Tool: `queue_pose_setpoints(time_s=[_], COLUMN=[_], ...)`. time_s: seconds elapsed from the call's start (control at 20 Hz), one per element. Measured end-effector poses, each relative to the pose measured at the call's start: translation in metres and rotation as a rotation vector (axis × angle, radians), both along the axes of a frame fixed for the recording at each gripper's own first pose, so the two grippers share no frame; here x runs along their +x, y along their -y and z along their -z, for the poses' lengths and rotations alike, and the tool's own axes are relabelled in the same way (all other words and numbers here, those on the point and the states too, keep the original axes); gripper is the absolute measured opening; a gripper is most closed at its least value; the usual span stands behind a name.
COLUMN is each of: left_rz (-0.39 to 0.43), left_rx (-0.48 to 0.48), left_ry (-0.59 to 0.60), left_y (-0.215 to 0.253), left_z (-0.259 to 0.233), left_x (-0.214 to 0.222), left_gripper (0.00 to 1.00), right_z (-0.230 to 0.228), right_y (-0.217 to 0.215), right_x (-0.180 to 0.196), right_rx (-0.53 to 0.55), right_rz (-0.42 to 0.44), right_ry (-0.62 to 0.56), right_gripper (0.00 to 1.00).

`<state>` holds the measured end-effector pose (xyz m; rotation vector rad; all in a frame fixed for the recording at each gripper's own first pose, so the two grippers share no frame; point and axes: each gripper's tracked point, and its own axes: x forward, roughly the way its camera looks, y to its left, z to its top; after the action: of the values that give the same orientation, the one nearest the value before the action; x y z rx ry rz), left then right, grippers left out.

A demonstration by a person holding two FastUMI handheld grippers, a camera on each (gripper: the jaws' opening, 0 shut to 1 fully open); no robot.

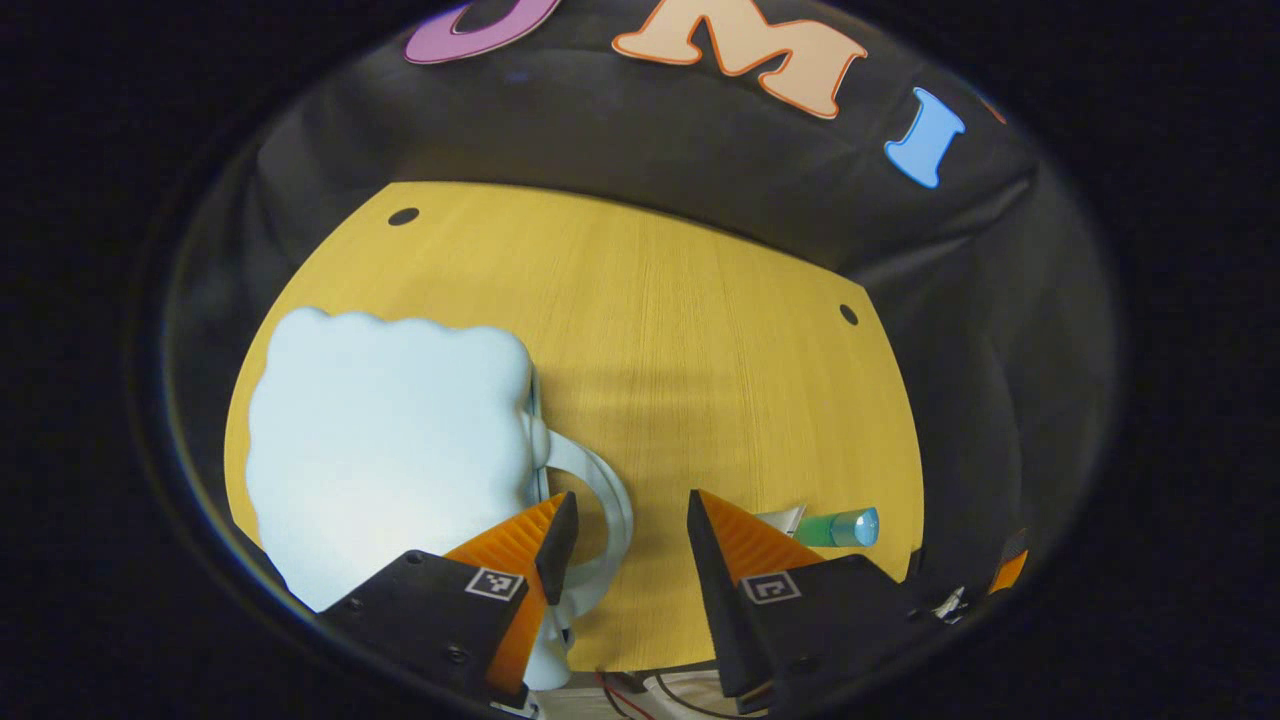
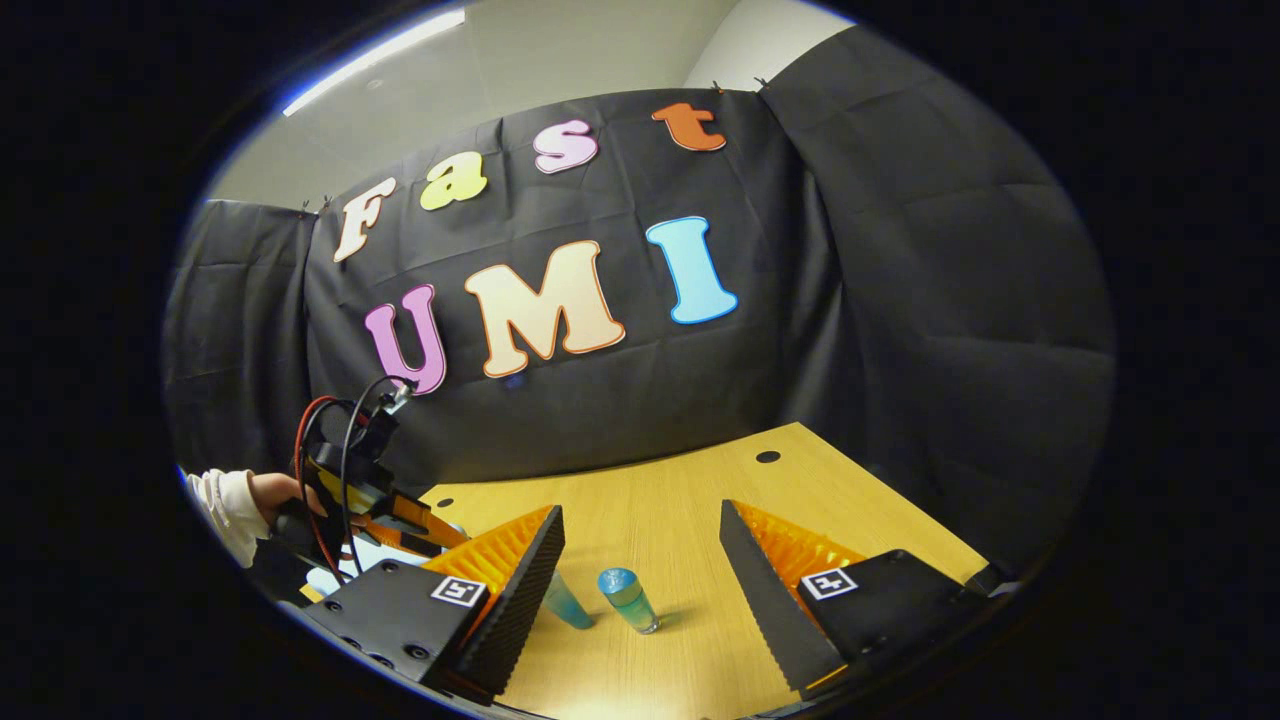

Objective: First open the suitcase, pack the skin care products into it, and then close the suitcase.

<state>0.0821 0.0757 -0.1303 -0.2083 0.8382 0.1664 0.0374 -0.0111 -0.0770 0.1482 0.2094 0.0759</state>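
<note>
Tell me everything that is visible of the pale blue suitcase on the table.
The suitcase is small, pale blue, cloud-shaped with a scalloped outline, of smooth hard plastic as it looks. It lies flat and closed on the wooden table, at its left side. A curved handle of the same colour juts out between the fingers of the open left gripper.

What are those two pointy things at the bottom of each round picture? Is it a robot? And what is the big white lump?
No robot: a person holds a two-finger grabbing tool in each hand, and a camera rides on each. The left gripper looks down on a wooden table; its open fingers hang by the handle of a pale blue suitcase, holding nothing. The right gripper, open too, faces a small blue-capped bottle standing on the table. In its picture you also see the person's hand holding the other tool.
</note>
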Motion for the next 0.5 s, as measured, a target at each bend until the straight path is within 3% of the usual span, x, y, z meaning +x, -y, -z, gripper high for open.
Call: queue_pose_setpoints(time_s=[0.1, 0.25, 0.35, 0.45, 0.5], left_rz=[-0.006, -0.033, -0.06, -0.084, -0.095], left_rx=[-0.003, -0.014, -0.004, 0.006, 0.008], left_ry=[-0.051, -0.132, -0.182, -0.23, -0.252], left_y=[-0.001, -0.003, -0.008, -0.013, -0.015], left_z=[0.011, 0.029, 0.042, 0.053, 0.06], left_x=[0.005, 0.008, 0.008, 0.007, 0.007], left_gripper=[0.5, 0.58, 0.48, 0.51, 0.35], right_z=[0.002, 0.006, 0.008, 0.009, 0.01], right_y=[0.005, 0.012, 0.016, 0.019, 0.021], right_x=[-0.005, -0.007, -0.007, -0.007, -0.006], right_rx=[0.005, 0.01, 0.013, 0.017, 0.019], right_rz=[0.007, 0.019, 0.027, 0.034, 0.038], right_ry=[-0.006, -0.015, -0.019, -0.021, -0.023], right_gripper=[0.98, 0.98, 0.98, 0.98, 0.98])
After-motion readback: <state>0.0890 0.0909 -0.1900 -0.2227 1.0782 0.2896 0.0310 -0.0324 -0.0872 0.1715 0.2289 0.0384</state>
